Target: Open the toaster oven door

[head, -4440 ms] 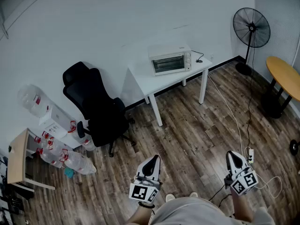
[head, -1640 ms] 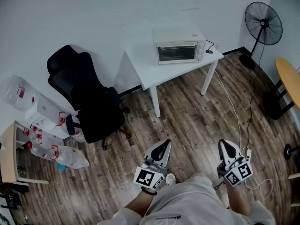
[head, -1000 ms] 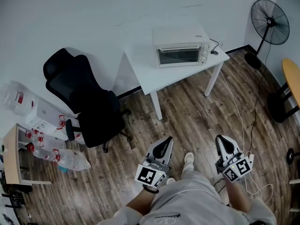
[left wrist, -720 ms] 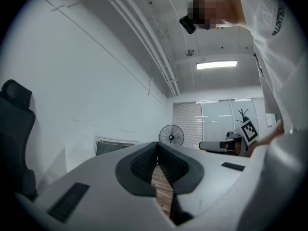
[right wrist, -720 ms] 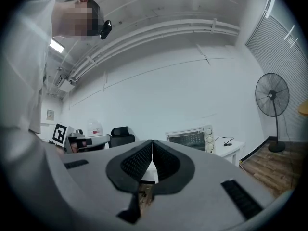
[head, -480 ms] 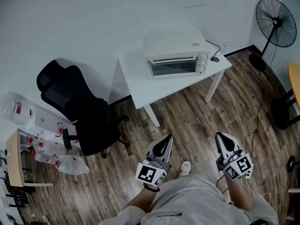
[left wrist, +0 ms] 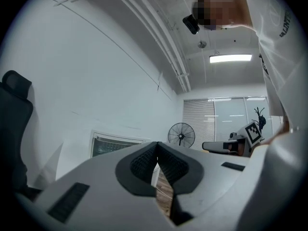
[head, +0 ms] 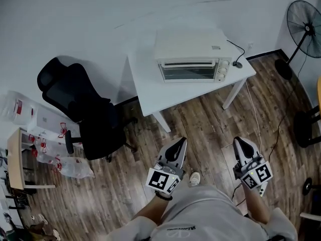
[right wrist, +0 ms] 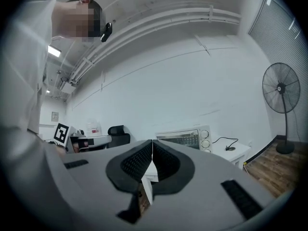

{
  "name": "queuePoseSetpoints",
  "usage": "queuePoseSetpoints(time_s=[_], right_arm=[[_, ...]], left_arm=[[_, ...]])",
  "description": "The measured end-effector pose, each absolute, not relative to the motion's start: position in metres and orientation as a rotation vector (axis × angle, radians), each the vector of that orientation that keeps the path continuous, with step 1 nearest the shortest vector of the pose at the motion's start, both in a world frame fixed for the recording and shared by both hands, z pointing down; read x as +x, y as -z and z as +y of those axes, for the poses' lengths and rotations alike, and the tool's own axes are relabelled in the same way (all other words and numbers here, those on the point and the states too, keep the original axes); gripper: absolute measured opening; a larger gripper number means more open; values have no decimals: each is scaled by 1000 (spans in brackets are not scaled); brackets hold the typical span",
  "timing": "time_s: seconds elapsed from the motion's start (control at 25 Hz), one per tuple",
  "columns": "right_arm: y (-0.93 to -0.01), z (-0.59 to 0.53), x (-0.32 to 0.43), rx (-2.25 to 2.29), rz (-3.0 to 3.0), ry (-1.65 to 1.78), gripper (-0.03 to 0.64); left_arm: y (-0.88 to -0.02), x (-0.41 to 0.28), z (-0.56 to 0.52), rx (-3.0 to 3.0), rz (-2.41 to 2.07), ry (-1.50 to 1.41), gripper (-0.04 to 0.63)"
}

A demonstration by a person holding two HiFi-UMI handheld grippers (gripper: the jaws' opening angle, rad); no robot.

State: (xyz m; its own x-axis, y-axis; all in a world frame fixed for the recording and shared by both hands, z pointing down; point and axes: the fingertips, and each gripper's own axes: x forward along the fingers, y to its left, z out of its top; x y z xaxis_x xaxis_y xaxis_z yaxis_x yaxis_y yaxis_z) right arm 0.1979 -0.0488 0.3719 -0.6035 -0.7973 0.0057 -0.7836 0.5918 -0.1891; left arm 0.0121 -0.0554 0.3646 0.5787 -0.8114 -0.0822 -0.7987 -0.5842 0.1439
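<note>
A cream toaster oven (head: 192,57) stands on a white table (head: 150,90) against the wall, its glass door (head: 189,72) closed and knobs at its right end. It also shows far off as the toaster oven (right wrist: 184,139) in the right gripper view and the toaster oven (left wrist: 114,144) in the left gripper view. My left gripper (head: 178,144) and right gripper (head: 242,144) are held low in front of the person's body, well short of the table. Both are shut with nothing between the jaws.
A black office chair (head: 85,112) stands left of the table. Water bottles and boxes (head: 45,134) lie by a small wooden table (head: 14,159) at far left. A pedestal fan (head: 304,24) is at right, and a cable (head: 253,119) runs down onto the wooden floor.
The person has walked nearer the table: oven and table show larger and closer in the head view. Both grippers stayed shut and low in front of the body.
</note>
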Motion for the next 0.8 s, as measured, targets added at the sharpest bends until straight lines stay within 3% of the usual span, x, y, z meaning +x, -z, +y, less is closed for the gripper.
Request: queuePoseSetpoints(time_s=[0.8], right_arm=[[-361, -227, 135, -1425, 2770, 185, 18]], left_arm=[[-400, -15, -258, 2523, -1249, 324, 9]])
